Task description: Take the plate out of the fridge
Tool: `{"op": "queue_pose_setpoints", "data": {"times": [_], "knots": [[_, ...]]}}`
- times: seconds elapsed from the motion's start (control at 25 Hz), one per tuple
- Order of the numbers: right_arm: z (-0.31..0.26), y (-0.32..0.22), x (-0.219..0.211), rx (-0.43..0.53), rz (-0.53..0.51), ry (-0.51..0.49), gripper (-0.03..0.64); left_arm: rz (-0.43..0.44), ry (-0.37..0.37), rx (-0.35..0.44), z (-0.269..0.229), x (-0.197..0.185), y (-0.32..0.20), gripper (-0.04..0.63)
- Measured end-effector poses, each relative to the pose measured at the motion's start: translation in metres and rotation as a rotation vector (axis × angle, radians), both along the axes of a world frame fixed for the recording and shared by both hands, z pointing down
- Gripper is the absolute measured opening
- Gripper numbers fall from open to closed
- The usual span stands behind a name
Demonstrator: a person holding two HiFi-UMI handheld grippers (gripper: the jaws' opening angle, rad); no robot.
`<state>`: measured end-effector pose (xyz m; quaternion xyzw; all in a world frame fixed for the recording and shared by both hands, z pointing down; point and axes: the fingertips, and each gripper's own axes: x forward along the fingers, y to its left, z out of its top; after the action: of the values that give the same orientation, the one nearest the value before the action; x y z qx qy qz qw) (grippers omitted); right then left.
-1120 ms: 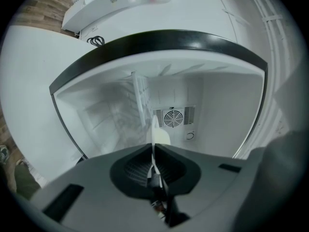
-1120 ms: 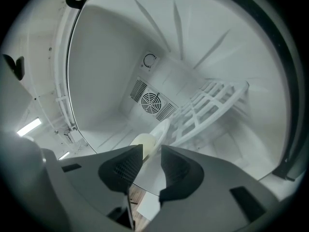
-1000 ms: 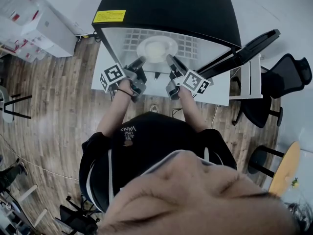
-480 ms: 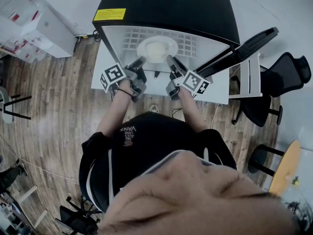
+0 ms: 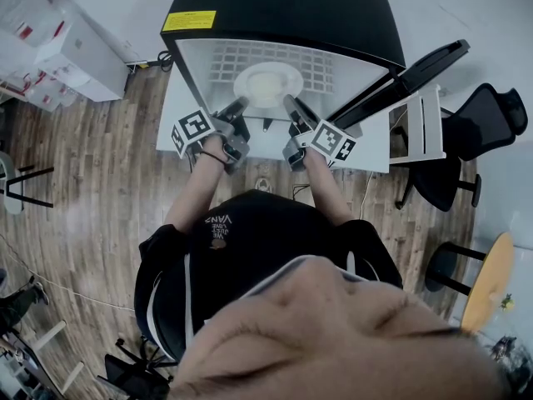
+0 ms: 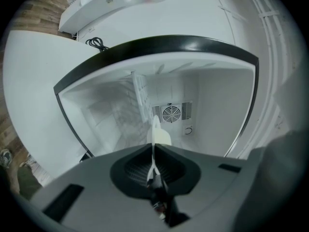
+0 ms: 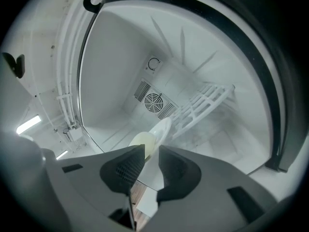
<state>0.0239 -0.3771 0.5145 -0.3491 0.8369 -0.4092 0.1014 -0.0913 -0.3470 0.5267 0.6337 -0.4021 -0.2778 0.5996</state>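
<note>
Likely stiff, slick and breakable, the plate (image 5: 266, 83) wants a rim hold. Our left claw (image 5: 241, 103) pinches its left edge, our right claw (image 5: 288, 101) its right.

The round white plate (image 5: 267, 83) looks like glazed ceramic, smooth with a soft sheen and a creamier centre. The left tool (image 5: 239, 103) and right tool (image 5: 288, 101) are matt grey plastic, with darker, finely ribbed pads (image 7: 125, 170). Ahead of the tools, the fridge (image 5: 275, 7) has a glossy black shell, smooth white plastic walls and a white coated grid shelf (image 7: 203, 103). Below the tools, the floor (image 5: 92, 173) is dull, grained brown wood planking.
</note>
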Motion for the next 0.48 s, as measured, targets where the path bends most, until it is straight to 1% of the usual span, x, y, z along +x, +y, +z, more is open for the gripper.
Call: {"op": "queue_pose_setpoints", "data": {"times": [0.28,0.48], "knots": [[-0.003,0.012,0.001,0.007,0.019,0.003,0.097,0.018,0.003,0.004,-0.001,0.000,0.010,0.029],[-0.001,0.031,0.004,0.016,0.040,0.002,0.097,0.042,0.003,0.011,0.001,0.003,0.026,0.029]]}}
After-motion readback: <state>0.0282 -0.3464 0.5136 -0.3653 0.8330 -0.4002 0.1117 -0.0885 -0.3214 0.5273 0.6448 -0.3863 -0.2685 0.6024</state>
